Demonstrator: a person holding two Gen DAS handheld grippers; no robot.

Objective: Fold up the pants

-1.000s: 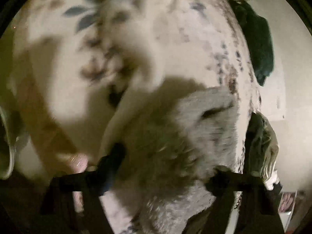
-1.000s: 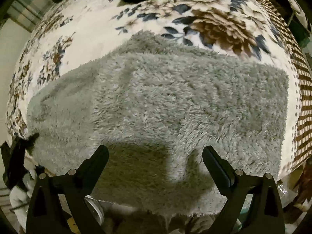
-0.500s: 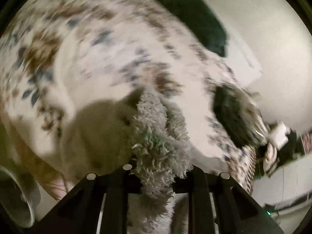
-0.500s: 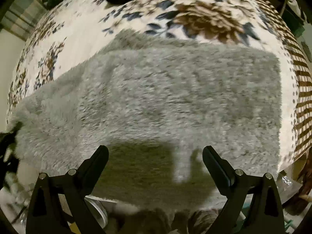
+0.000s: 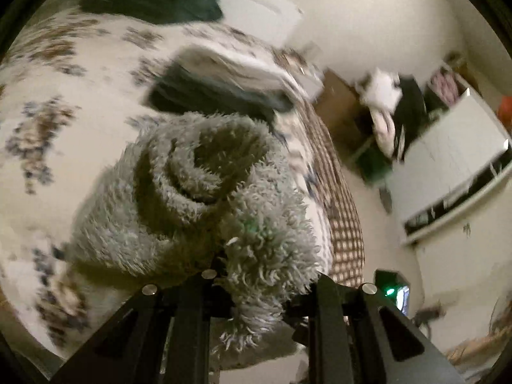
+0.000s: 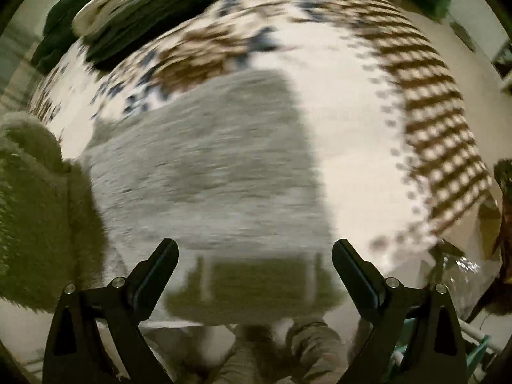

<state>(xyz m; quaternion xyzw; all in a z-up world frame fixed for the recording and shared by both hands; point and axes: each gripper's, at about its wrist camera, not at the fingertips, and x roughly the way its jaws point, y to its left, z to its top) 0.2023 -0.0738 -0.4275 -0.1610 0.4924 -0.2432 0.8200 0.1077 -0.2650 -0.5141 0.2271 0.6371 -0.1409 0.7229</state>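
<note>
Carrying one end of the fluffy grey pants [image 5: 204,192] over the flowered bedspread [image 5: 64,96]

I am keeping the left gripper [image 5: 256,291] pinched on a thick bunch of pile while the right gripper [image 6: 254,256] is hanging wide apart and empty above the flat half (the lifted end is curling, so it may be slipping out or landing skewed
</note>
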